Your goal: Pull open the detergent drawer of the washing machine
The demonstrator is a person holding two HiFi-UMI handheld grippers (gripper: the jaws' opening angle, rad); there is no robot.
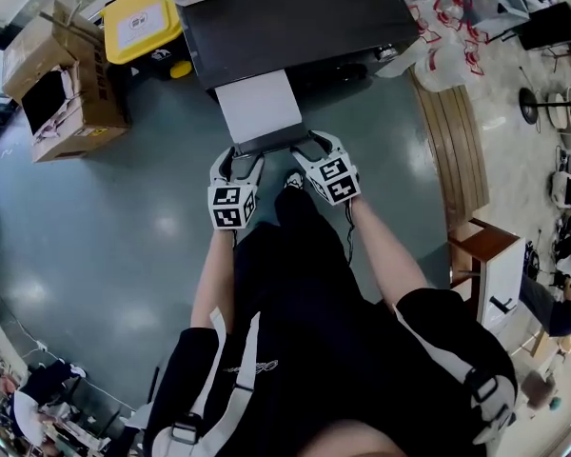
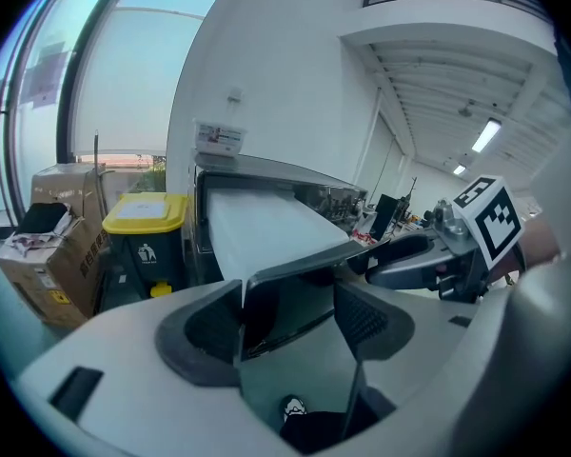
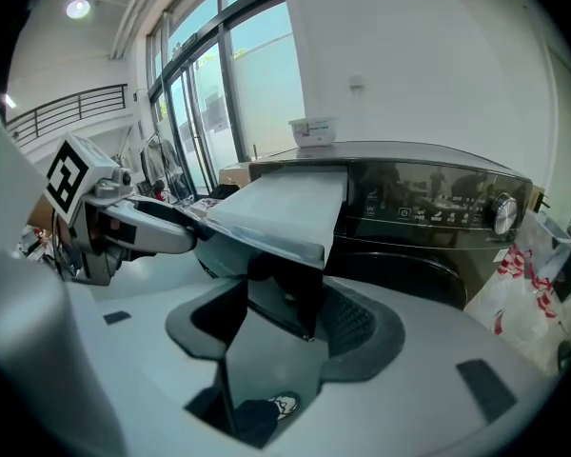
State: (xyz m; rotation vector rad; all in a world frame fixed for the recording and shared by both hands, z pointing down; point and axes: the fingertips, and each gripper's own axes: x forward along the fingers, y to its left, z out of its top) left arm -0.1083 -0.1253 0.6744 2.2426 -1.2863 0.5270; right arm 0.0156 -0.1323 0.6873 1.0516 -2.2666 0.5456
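drawer (image 1: 259,108) juts from washer (image 1: 295,17), open floor (image 1: 143,208) beside it. left gripper (image 1: 240,162) and right gripper (image 1: 314,147) straddle its front corners, jaws apart.

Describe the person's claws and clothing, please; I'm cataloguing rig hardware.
The left claw and right claw are pale grey with dark textured pads; each carries a white cube of black square markers. The person wears black with white straps.
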